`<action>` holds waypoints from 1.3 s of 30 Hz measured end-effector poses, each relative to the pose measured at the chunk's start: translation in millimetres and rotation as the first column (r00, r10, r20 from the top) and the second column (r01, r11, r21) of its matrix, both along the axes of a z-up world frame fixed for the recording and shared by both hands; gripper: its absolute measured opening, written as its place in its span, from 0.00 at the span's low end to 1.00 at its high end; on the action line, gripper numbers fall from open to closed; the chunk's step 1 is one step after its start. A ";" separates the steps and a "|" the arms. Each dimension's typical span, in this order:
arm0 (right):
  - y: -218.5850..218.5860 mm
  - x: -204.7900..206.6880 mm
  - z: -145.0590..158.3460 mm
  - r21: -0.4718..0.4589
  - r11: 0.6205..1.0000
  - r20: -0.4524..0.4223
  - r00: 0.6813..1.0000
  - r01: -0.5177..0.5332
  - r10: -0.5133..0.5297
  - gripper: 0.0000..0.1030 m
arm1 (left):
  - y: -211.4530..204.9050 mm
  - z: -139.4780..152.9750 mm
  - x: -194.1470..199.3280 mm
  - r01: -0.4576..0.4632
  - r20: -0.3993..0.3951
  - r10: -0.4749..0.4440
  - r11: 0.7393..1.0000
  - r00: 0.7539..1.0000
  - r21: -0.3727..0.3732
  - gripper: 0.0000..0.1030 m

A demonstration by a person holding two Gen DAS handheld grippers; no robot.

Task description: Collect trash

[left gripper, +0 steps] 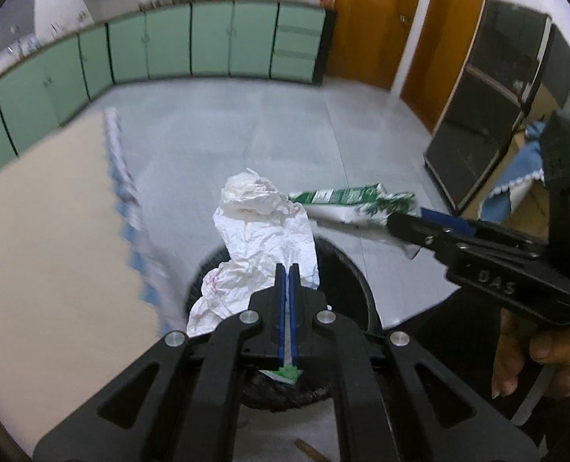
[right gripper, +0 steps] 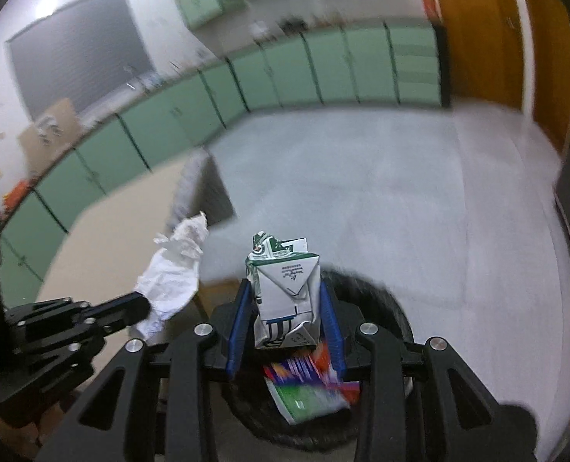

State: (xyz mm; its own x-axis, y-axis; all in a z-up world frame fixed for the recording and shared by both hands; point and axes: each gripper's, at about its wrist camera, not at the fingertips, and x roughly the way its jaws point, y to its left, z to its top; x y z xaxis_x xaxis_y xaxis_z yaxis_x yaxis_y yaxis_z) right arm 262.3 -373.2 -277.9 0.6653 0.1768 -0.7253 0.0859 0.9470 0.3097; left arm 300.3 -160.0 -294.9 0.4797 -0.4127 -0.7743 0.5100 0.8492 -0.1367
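Note:
My left gripper is shut on a crumpled white paper, held over the round black trash bin on the floor. My right gripper is shut on a flattened green and white drink carton, also above the black trash bin. In the left wrist view the right gripper comes in from the right with the carton sticking out sideways. In the right wrist view the left gripper enters from the left holding the paper. Colourful wrappers lie inside the bin.
A beige table with a patterned cloth edge stands to the left of the bin. Green cabinets line the far wall. A dark framed panel leans at the right by wooden doors. A hand grips the right tool.

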 end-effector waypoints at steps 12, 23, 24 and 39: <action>-11.5 22.5 -49.5 0.013 1.000 -0.138 0.990 0.015 -0.014 0.43 | -31.3 -69.3 31.6 0.014 -0.102 -0.007 0.997 0.995 0.076 0.32; -12.0 10.7 -21.3 0.016 0.999 -0.074 0.996 0.048 -0.046 0.45 | 3.8 -21.6 20.6 -0.105 -0.007 0.106 0.994 0.994 0.041 0.70; -11.0 8.4 -15.7 0.015 0.999 -0.065 0.997 0.051 -0.050 0.50 | 14.6 -9.4 15.6 -0.136 0.021 0.135 0.990 0.991 0.029 0.76; 62.7 -49.0 146.8 -0.131 0.990 0.291 0.957 0.054 -0.014 0.94 | 125.6 151.5 -75.2 -0.431 0.264 0.442 0.896 0.857 -0.101 0.94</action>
